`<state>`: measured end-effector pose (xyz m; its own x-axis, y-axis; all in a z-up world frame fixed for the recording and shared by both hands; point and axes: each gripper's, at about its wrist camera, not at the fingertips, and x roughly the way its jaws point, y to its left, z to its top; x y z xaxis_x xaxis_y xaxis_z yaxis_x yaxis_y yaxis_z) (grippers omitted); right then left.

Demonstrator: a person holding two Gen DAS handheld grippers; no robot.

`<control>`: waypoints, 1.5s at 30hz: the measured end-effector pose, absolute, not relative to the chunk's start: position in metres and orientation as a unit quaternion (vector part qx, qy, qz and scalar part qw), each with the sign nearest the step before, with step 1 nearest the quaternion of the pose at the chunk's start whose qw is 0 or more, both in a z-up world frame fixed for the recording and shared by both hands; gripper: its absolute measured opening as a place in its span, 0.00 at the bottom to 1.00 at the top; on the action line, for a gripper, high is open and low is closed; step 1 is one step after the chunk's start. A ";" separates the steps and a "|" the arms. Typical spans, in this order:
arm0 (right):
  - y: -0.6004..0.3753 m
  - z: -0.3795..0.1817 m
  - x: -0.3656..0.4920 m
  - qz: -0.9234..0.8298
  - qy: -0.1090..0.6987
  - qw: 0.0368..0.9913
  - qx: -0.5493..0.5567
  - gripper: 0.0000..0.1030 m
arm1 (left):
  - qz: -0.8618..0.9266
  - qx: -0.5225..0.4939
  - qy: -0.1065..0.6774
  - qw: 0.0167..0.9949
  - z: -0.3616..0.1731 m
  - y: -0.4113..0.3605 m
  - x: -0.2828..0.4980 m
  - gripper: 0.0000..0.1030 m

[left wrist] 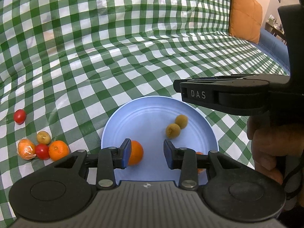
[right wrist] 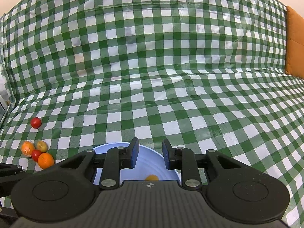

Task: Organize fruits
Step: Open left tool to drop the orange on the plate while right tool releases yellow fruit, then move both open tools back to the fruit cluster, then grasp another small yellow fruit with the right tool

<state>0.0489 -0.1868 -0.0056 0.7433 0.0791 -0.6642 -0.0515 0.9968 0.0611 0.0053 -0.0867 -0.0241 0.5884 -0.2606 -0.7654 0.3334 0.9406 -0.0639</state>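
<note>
Nearest the left wrist camera, the left gripper [left wrist: 147, 153] is seen with its jaws spread wide over the near part of a blue plate [left wrist: 152, 110]; nothing is gripped, though an orange [left wrist: 135, 153] on the plate lies just against the inner face of the left pad, and whether it is touched cannot be told. A second orange piece [left wrist: 199, 153] is half hidden behind the right finger. Two olive-brown fruits [left wrist: 176, 126] are seen touching each other toward the right of the plate. The right gripper [right wrist: 150, 154] is held above the plate's far-right rim, its jaws parted and empty. On the checked cloth [left wrist: 133, 57], to the left of the plate, a cluster is left: a bare orange [left wrist: 58, 150], a wrapped orange [left wrist: 26, 149], a red tomato [left wrist: 42, 151] and a brownish fruit [left wrist: 43, 137], all close together. A lone tomato [left wrist: 19, 116] lies farther off to the left. The release on the plate is judged complete or nearly so; the jaws are best kept wide and lifted straight up so that the orange is not nudged into rolling. The cluster is judged the next source, and one fruit should be taken from its edge. An orange cushion [left wrist: 245, 13] stands far right.
</note>
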 end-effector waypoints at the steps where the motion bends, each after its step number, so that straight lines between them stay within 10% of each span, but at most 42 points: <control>1: -0.186 -0.006 0.049 0.036 0.356 0.933 0.019 0.28 | -0.165 0.043 0.422 0.890 -0.024 -0.086 0.005 0.40; 45: -0.065 -0.018 0.038 0.177 0.371 0.911 -0.001 0.33 | 0.005 -0.108 0.439 0.892 -0.011 0.086 0.038 0.40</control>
<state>0.0377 -0.0646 -0.0176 0.6613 0.3227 -0.6772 -0.3238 0.9371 0.1304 0.0382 0.0860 -0.0112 0.6141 -0.0858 -0.7846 -0.1043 0.9765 -0.1885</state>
